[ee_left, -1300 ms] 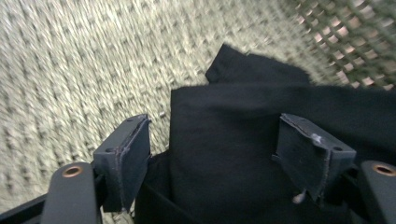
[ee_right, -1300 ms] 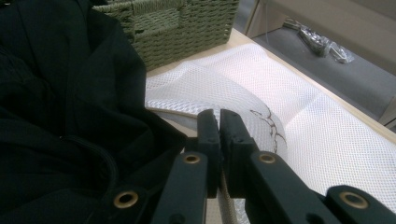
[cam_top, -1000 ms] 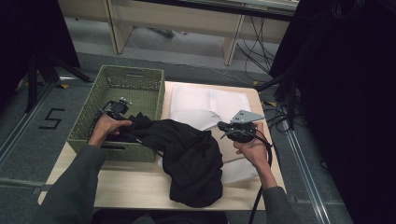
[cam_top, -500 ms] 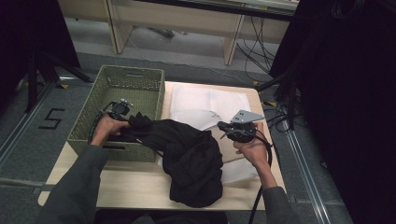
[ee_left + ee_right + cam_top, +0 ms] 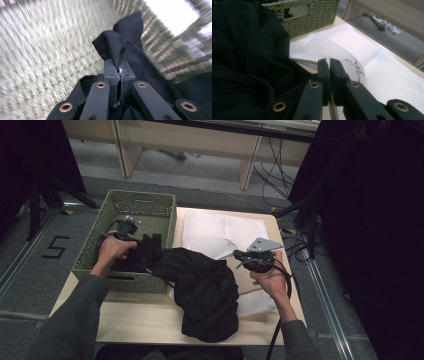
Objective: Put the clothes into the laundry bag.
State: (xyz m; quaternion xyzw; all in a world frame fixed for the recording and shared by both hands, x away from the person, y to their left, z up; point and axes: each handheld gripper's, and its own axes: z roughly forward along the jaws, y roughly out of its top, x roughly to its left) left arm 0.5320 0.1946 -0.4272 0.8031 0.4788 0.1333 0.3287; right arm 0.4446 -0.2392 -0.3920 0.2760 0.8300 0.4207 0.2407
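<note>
Green woven basket point(image 5: 150, 207) at table's left, white mesh bag point(image 5: 220, 227) behind; black garment point(image 5: 200, 285) drapes diagonally from basket to table's front edge, left gripper point(image 5: 119, 68) just clamped on its end, right gripper point(image 5: 329, 65) closed, empty.

I'm looking at a lab or recording studio setup, not a home. Black curtains point(image 5: 370, 220) are hanging on both sides, cables point(image 5: 280, 160) are trailing over the grey carpet floor point(image 5: 210, 175), tape is marking a "5" point(image 5: 56, 247) on it, and a plain wooden table point(image 5: 150, 320) is sitting by bare wooden benches point(image 5: 200, 140).
</note>
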